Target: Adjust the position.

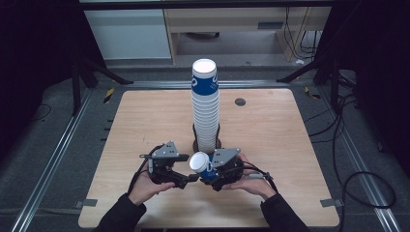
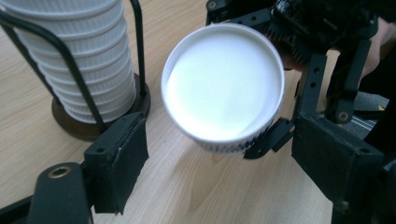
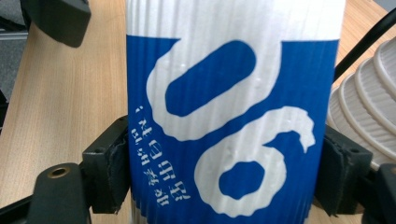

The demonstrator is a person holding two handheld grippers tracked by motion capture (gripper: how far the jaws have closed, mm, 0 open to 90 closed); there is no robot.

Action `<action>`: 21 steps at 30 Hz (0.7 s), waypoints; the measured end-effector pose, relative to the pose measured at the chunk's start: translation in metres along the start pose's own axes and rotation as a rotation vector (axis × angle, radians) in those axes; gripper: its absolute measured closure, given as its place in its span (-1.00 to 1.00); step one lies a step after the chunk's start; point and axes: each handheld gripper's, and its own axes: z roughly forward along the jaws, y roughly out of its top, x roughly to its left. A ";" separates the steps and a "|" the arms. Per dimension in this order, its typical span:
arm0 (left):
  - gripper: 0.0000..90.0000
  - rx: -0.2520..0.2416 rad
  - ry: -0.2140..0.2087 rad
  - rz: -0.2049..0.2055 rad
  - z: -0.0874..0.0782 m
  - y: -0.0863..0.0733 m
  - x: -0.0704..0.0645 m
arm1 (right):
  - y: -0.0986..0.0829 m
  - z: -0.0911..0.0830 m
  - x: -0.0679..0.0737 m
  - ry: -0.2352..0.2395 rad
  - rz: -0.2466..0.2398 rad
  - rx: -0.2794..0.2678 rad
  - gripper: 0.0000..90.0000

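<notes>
Lab recording bay, wooden table (image 1: 270,125) on aluminium rails (image 1: 53,159), black curtains (image 1: 34,48), trailing floor cables (image 1: 358,183)

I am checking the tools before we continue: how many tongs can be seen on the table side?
2. The left tongs are open near the table's front edge; the right tongs, beside them, are shut on a blue-and-white cup before the cup stack.
</notes>
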 end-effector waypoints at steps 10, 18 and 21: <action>-0.55 0.024 -0.001 0.004 0.010 0.003 -0.001 | 0.003 0.010 0.008 0.005 -0.056 -0.007 -0.55; -0.44 0.045 -0.007 0.008 0.013 0.002 -0.001 | 0.004 0.012 0.010 -0.002 -0.080 -0.020 -0.55; -0.43 0.049 -0.009 0.006 0.013 0.002 0.000 | 0.005 0.013 0.010 -0.004 -0.080 -0.020 -0.55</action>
